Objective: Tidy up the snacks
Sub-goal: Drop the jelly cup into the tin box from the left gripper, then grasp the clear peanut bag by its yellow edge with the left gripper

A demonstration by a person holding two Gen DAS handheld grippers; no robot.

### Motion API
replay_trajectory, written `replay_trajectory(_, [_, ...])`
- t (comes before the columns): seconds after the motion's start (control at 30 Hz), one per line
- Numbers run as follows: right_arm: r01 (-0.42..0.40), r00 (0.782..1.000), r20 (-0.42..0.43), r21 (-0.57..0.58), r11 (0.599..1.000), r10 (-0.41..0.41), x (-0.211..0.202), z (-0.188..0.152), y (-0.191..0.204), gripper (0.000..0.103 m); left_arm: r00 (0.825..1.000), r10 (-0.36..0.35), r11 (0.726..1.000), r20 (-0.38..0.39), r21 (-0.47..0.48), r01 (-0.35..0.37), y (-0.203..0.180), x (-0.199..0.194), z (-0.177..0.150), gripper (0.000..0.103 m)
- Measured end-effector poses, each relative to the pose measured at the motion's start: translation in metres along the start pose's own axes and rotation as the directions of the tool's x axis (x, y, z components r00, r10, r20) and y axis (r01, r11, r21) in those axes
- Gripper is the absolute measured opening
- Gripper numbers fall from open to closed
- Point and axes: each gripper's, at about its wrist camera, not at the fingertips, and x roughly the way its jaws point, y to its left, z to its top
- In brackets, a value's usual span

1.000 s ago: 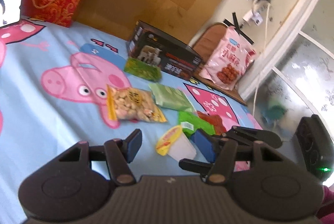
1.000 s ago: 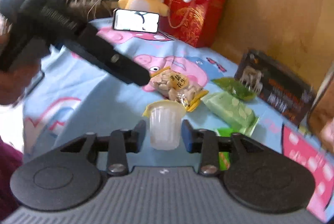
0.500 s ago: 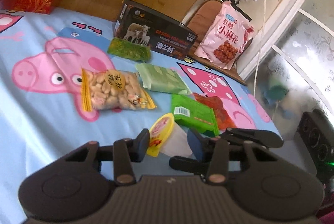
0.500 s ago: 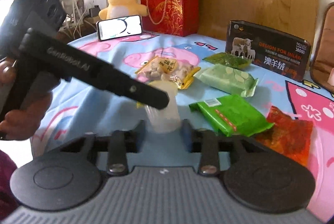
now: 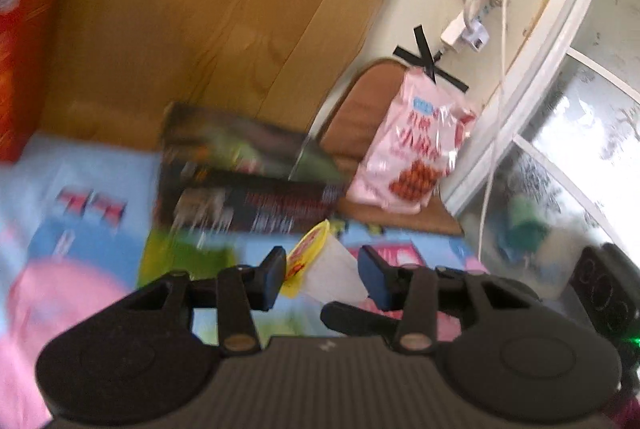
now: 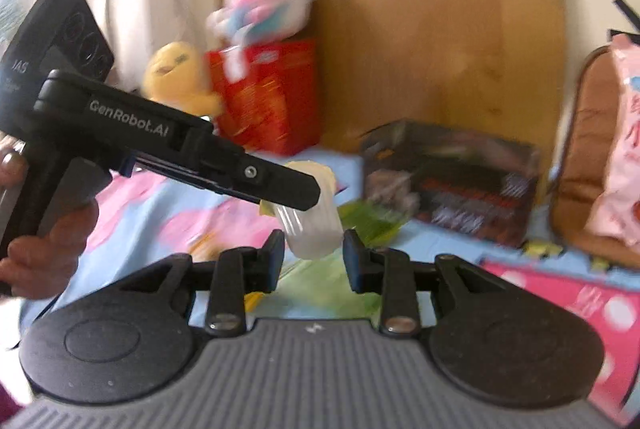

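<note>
A translucent white plastic jelly cup with a yellow foil lid [image 6: 314, 219] is clamped from two sides and held clear of the blue cartoon-print bed sheet [image 6: 132, 213]. In the right wrist view the right gripper [image 6: 314, 261] is seen pointing slightly downward, its dark blue pads pressed against the cup's ribbed body. The left gripper [image 6: 308, 195] is reached in from the left, tilted downward, held in a hand [image 6: 48, 241] whose fingers are wrapped round the black handle. In the left wrist view the left gripper [image 5: 322, 275] is closed on the cup [image 5: 320, 269], lid against one pad. A dark rectangular cardboard box [image 6: 452, 177] is seen beyond, blurred.
</note>
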Motion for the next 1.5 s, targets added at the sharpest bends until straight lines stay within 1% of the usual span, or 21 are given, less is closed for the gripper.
replay_trajectory(0.13, [0.081, 0.996, 0.018, 0.043, 0.996, -0.082, 0.021, 0.029, -0.048, 0.034, 1.000, 0.003, 1.000, 0.009, 0.011, -0.003, -0.001, 0.058, 0.045, 0.041])
replay_trajectory(0.2, [0.111, 0.993, 0.018, 0.077, 0.991, -0.113, 0.032, 0.039, -0.070, 0.034, 1.000, 0.017, 1.000, 0.012, 0.008, -0.017, 0.000, 0.085, 0.060, 0.041])
replay_trajectory(0.27, [0.150, 0.988, 0.015, 0.096, 0.984, -0.152, 0.047, 0.046, -0.090, 0.035, 0.999, 0.042, 0.999, 0.015, -0.001, -0.042, 0.004, 0.110, 0.068, 0.045])
replay_trajectory(0.33, [0.207, 0.978, 0.005, 0.103, 0.973, -0.208, 0.064, 0.049, -0.106, 0.036, 0.998, 0.063, 0.998, -0.011, -0.002, -0.063, 0.009, 0.128, 0.071, 0.047])
replay_trajectory(0.4, [0.260, 0.965, -0.011, 0.106, 0.960, -0.261, 0.073, 0.047, -0.116, 0.036, 0.997, 0.074, 0.997, -0.025, -0.005, -0.074, 0.012, 0.131, 0.069, 0.046])
replay_trajectory(0.47, [0.260, 0.965, -0.014, 0.136, 0.956, -0.260, 0.070, 0.043, -0.123, 0.036, 0.999, 0.046, 0.999, -0.006, -0.006, -0.046, 0.017, 0.114, 0.063, 0.046])
replay_trajectory(0.57, [0.231, 0.972, 0.014, 0.174, 0.957, -0.236, 0.049, 0.031, -0.119, 0.036, 1.000, 0.030, 0.999, 0.006, -0.025, -0.029, 0.026, 0.079, 0.049, 0.047])
replay_trajectory(0.67, [0.170, 0.985, -0.015, 0.232, 0.958, -0.171, 0.028, 0.015, -0.111, 0.038, 1.000, 0.019, 0.999, -0.005, -0.045, -0.019, 0.035, 0.034, 0.021, 0.047])
replay_trajectory(0.77, [0.097, 0.995, -0.050, 0.266, 0.959, -0.086, 0.006, -0.005, -0.094, 0.039, 0.999, 0.042, 0.998, -0.005, -0.039, -0.042, 0.042, -0.011, -0.014, 0.047])
replay_trajectory(0.87, [0.025, 0.998, -0.057, 0.266, 0.964, -0.010, -0.019, -0.026, -0.068, 0.040, 0.994, 0.114, 0.992, -0.005, -0.049, -0.114, 0.053, -0.049, -0.047, 0.048])
replay_trajectory(0.93, [-0.015, 0.997, -0.072, 0.255, 0.967, 0.035, -0.032, -0.036, -0.049, 0.040, 0.988, 0.154, 0.983, -0.008, -0.095, -0.154, 0.064, -0.067, -0.067, 0.051])
replay_trajectory(1.03, [-0.088, 0.990, -0.086, 0.239, 0.967, 0.111, -0.034, -0.039, -0.020, 0.041, 0.986, 0.169, 0.968, -0.008, -0.186, -0.168, 0.083, -0.087, -0.090, 0.051])
replay_trajectory(1.1, [-0.134, 0.983, -0.095, 0.204, 0.970, 0.156, -0.032, -0.039, 0.005, 0.041, 0.982, 0.189, 0.955, 0.003, -0.235, -0.183, 0.092, -0.095, -0.100, 0.051])
replay_trajectory(1.13, [-0.145, 0.981, -0.101, 0.182, 0.973, 0.165, -0.027, -0.037, 0.016, 0.042, 0.982, 0.186, 0.949, 0.008, -0.261, -0.178, 0.095, -0.098, -0.104, 0.051])
replay_trajectory(1.2, [-0.141, 0.979, -0.129, 0.141, 0.980, 0.159, -0.009, -0.034, 0.036, 0.048, 0.983, 0.181, 0.943, 0.008, -0.287, -0.171, 0.099, -0.097, -0.108, 0.051])
replay_trajectory(1.27, [-0.134, 0.976, -0.155, 0.110, 0.985, 0.150, 0.013, -0.034, 0.048, 0.048, 0.982, 0.191, 0.939, -0.013, -0.288, -0.186, 0.099, -0.089, -0.111, 0.051])
replay_trajectory(1.33, [-0.074, 0.981, -0.173, 0.059, 0.995, 0.084, 0.038, -0.033, 0.057, 0.048, 0.981, 0.192, 0.944, -0.007, -0.271, -0.187, 0.097, -0.084, -0.115, 0.047])
replay_trajectory(1.37, [-0.057, 0.981, -0.184, 0.050, 0.997, 0.065, 0.047, -0.033, 0.060, 0.048, 0.982, 0.187, 0.949, -0.014, -0.256, -0.185, 0.093, -0.082, -0.116, 0.041])
replay_trajectory(1.4, [-0.059, 0.977, -0.200, 0.063, 0.996, 0.071, 0.054, -0.035, 0.061, 0.047, 0.985, 0.170, 0.952, -0.026, -0.255, -0.170, 0.091, -0.080, -0.117, 0.030])
replay_trajectory(1.43, [-0.060, 0.978, -0.197, 0.084, 0.995, 0.076, 0.058, -0.034, 0.061, 0.045, 0.987, 0.161, 0.952, -0.029, -0.260, -0.163, 0.090, -0.081, -0.119, 0.030])
replay_trajectory(1.5, [-0.060, 0.975, -0.207, 0.080, 0.995, 0.076, 0.056, -0.033, 0.067, 0.034, 0.990, 0.138, 0.956, -0.036, -0.255, -0.143, 0.086, -0.087, -0.125, 0.029])
